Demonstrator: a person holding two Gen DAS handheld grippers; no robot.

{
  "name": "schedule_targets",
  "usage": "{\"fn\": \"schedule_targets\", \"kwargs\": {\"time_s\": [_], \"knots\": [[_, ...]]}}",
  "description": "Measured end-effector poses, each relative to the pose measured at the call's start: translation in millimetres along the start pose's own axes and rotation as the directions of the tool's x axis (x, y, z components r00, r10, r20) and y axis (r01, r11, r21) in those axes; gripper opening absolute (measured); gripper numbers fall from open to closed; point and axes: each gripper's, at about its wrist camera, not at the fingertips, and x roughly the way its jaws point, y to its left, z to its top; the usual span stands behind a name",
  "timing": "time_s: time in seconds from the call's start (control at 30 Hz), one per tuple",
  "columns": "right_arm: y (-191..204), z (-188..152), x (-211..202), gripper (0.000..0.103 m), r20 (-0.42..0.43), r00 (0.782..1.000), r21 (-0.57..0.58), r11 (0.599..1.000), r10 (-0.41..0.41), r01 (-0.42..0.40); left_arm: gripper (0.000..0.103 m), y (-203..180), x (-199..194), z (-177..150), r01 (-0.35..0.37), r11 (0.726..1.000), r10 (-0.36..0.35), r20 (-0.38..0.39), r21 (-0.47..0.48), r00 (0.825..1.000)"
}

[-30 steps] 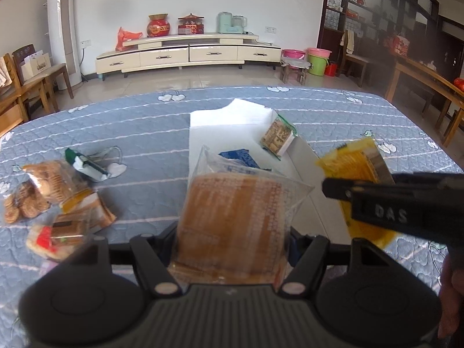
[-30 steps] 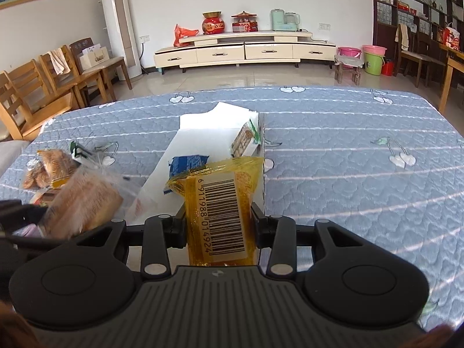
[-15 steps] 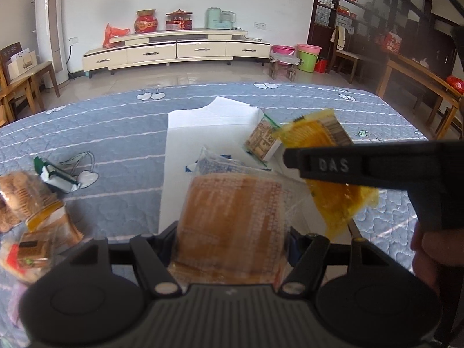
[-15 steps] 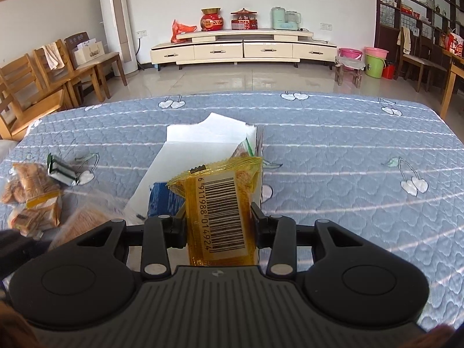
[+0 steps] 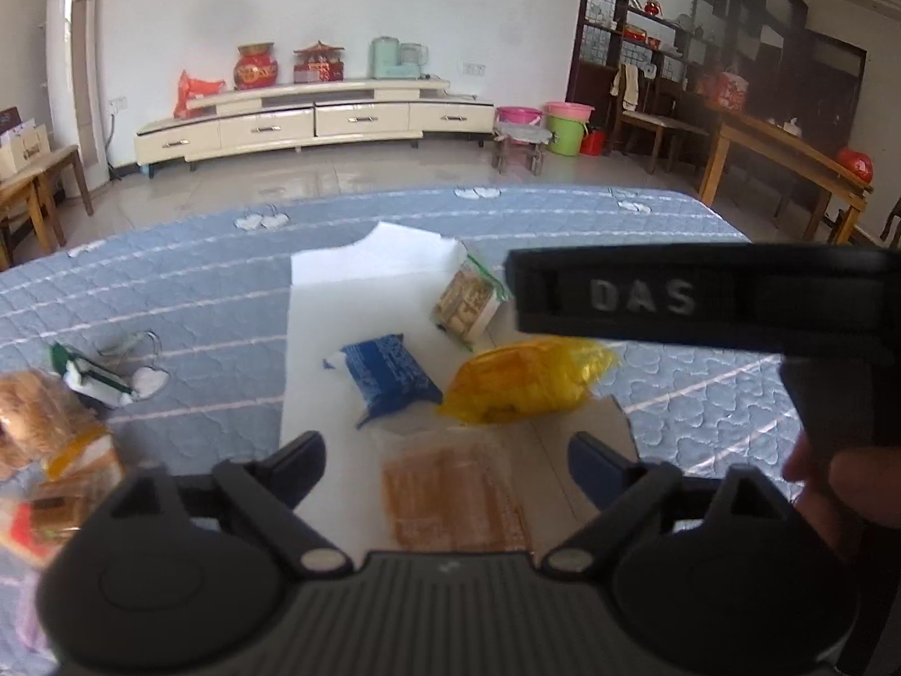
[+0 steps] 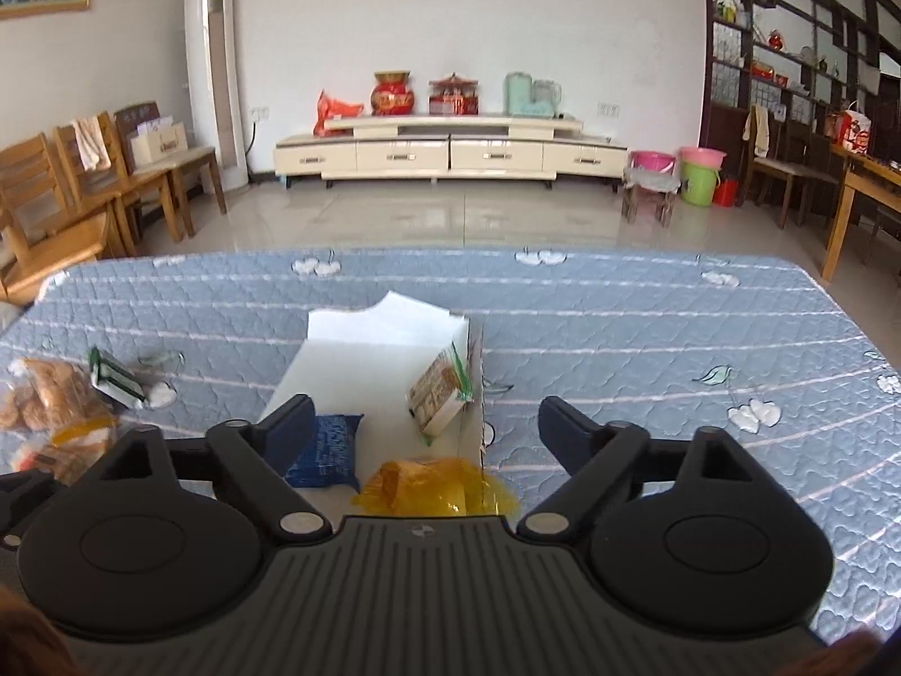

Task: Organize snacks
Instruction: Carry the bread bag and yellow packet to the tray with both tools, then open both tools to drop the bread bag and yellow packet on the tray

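My left gripper (image 5: 447, 465) hovers over the white box (image 5: 338, 310), its jaws opening. A clear pack of brown crackers (image 5: 456, 496) lies loose in the box below them, blurred, and the pads do not touch it. My right gripper (image 6: 428, 431) is also opening above the box. The yellow snack pack (image 6: 428, 487) lies free beneath it at the box's right wall, also seen as the yellow pack (image 5: 523, 380) in the left wrist view. A blue pack (image 5: 388, 374) and a small green-edged biscuit pack (image 5: 467, 304) rest in the box too.
Left of the box, on the blue quilted table cover (image 6: 647, 338), sit several loose biscuit packs (image 6: 50, 411) and a green-and-white pack (image 6: 115, 380). The right gripper's black finger (image 5: 647, 296) crosses the left wrist view, with a hand (image 5: 844, 484) behind it.
Both grippers opened and let go: the cracker pack and the yellow pack dropped into the box. Both grippers lifted a little.
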Motion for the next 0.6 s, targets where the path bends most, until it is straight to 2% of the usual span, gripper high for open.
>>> {"fn": "schedule_targets", "kwargs": {"time_s": [0.33,0.6], "knots": [[4.8,-9.9,-46.5,0.103,0.044,0.999,0.04,0.999,-0.002,0.0,0.098,19.1,-43.3,-1.9,-0.091,0.995,0.092,0.026,-0.032,0.995],[21.5,-23.1,-57.8,0.103,0.044,0.999,0.043,0.999,0.011,-0.013,0.099,45.6,-68.7,-15.6,-0.164,0.984,0.168,0.04,-0.073,0.985]]}}
